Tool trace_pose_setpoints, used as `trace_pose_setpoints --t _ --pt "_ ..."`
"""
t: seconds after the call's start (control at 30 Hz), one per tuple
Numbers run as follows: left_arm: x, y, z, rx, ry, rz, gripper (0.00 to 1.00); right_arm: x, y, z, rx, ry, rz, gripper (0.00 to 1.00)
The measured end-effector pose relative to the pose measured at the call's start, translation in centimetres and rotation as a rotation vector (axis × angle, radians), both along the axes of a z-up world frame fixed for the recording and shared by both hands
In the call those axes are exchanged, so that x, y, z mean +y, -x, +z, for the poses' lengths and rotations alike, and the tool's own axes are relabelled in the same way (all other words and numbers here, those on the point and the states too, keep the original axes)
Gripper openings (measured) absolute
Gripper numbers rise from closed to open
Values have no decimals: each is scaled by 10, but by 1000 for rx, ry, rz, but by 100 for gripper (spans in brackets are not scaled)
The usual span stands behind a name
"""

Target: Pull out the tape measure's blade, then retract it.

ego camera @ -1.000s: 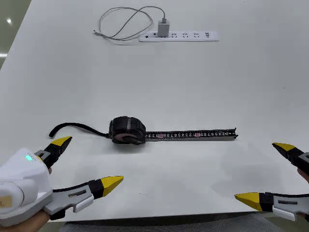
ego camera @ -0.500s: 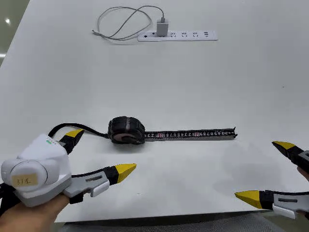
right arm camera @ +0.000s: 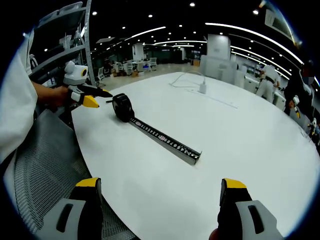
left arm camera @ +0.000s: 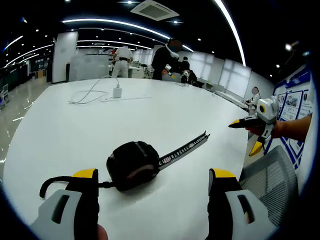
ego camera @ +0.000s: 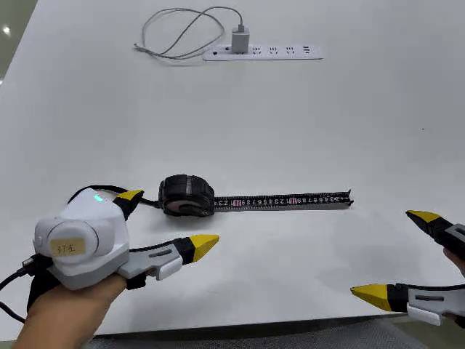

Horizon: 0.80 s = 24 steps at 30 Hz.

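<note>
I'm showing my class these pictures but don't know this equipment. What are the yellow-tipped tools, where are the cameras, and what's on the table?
A person holds a two-jawed tool in each hand: the left gripper and the right gripper, both open, holding nothing. One camera sits on the person's head; each round picture comes from a camera on a gripper. On the white table lie a black tape measure, its blade pulled out, and farther off a power strip with a cable.
</note>
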<state>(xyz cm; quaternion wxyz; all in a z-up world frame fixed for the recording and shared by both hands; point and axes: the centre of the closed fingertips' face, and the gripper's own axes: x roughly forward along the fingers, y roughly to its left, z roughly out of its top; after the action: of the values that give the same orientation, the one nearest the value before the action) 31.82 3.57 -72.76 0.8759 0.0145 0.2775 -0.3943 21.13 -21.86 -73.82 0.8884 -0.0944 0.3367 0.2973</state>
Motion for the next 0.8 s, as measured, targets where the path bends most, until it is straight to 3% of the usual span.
trace_pose_setpoints --t 0.33,0.57,0.8 --pt "-7 -9 -9 13 -5 10 87 1 -2 -1 3 0 6 97" --pt "-15 -8 -13 22 0 6 86 1 -4 -1 5 2 11 97" --pt "-14 -11 -14 20 0 39 85 0 -7 -1 8 4 21 94"
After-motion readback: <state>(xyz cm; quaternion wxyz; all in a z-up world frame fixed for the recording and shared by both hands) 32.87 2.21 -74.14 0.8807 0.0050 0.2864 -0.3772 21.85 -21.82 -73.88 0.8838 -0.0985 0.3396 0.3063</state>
